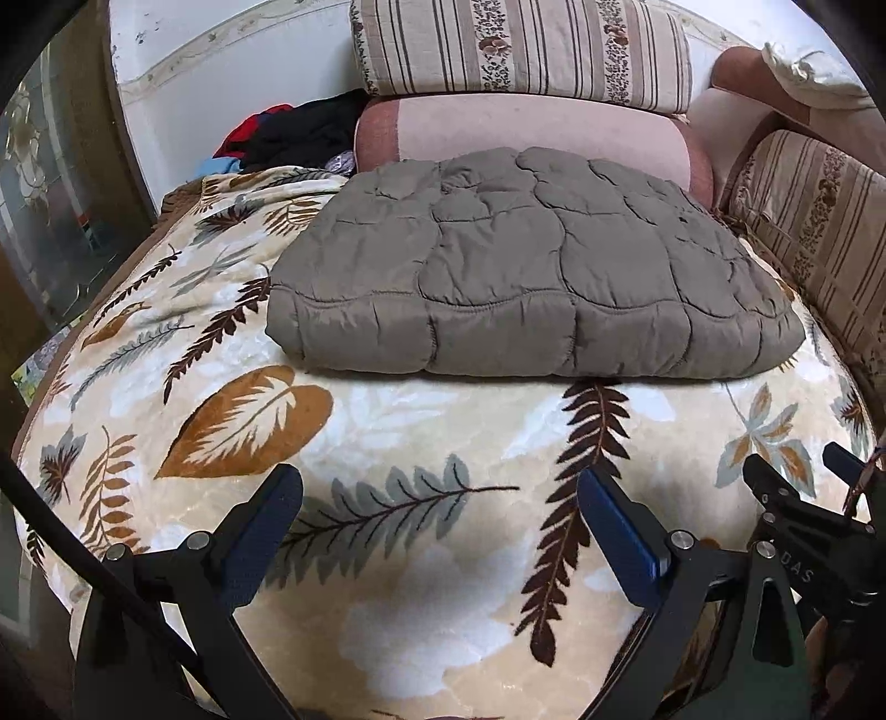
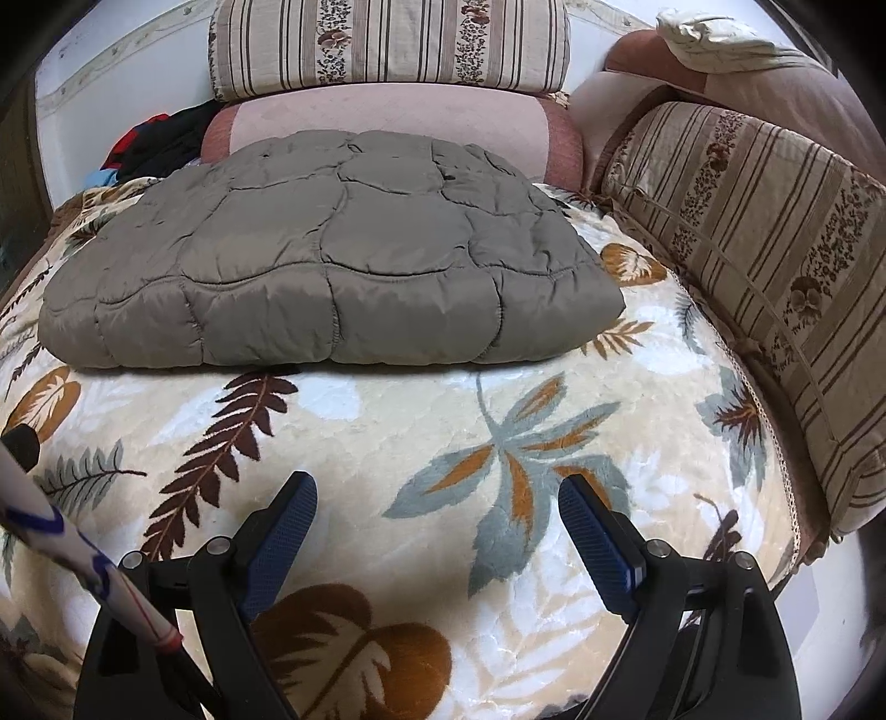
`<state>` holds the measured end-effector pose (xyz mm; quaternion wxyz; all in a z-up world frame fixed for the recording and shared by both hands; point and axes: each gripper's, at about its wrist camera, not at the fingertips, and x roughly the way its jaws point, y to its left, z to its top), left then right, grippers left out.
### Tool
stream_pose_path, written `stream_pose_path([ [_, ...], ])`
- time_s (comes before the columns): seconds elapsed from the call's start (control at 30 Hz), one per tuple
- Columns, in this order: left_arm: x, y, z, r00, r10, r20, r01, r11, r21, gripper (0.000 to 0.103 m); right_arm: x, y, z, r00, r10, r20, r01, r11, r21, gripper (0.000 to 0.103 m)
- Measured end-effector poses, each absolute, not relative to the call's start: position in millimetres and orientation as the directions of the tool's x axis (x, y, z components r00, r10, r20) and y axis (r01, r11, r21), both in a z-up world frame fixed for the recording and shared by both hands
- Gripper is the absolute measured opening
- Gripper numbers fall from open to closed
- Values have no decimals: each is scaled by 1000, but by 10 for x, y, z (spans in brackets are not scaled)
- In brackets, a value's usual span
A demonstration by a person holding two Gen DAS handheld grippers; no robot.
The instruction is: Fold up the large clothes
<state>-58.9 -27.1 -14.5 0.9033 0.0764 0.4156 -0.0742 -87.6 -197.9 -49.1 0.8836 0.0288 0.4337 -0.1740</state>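
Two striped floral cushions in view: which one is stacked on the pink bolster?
The back striped cushion, resting on the pink bolster behind the folded grey quilted garment. The other striped cushion leans along the right side.

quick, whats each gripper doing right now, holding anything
Left gripper: open, nothing between the fingers, short of the folded grey quilted garment.
Right gripper: open, empty, over the leaf-print blanket.
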Motion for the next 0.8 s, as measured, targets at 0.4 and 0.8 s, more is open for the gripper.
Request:
stream_pose_path([
  [0.4, -615, -281, -176, 624, -97, -775, 217, 975, 53, 99, -868, -1852, -544, 555, -287, -781, 296, 945, -137, 93],
  [0.8, -606, -266, -234, 613, -112, -782, 221, 975, 34, 99, -856, -1854, -567, 552, -292, -781, 297, 944, -143, 93],
])
